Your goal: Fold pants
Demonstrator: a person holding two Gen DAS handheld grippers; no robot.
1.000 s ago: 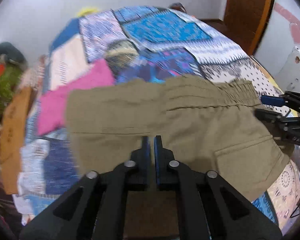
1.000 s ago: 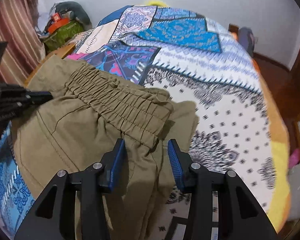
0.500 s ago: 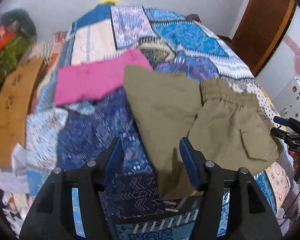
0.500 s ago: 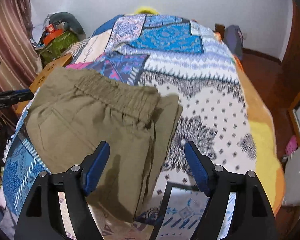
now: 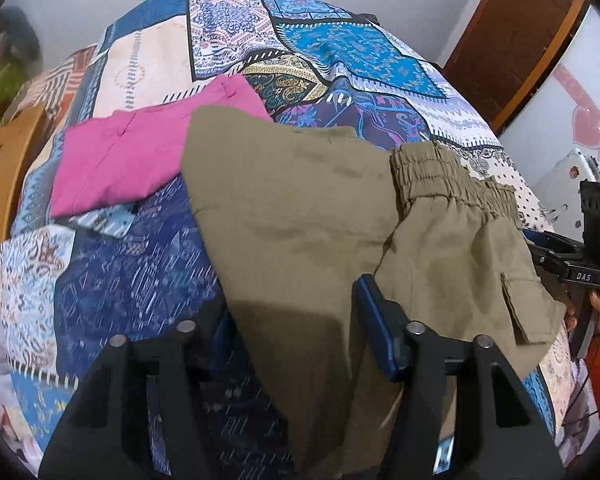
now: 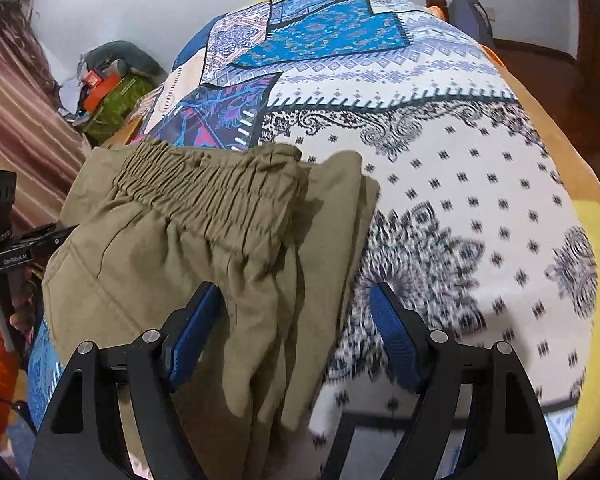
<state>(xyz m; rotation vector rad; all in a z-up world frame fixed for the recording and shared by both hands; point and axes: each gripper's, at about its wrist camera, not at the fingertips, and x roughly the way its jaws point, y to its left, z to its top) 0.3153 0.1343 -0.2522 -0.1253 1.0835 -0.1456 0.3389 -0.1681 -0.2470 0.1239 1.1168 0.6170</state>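
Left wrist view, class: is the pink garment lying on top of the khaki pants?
No. The khaki pants overlap the edge of the pink garment, which lies flat on the patterned bedspread beside and partly under them.

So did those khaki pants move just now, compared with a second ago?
Yes. The khaki pants were lifted in the left gripper; released, they now lie on the patchwork bedspread beside the pink garment, jaws open.

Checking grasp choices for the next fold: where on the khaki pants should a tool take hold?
Probably the elastic waistband, approached from the pants' near right edge. It is a thick gathered ridge lying on top of the khaki pants, easier to pinch than the flat cloth.
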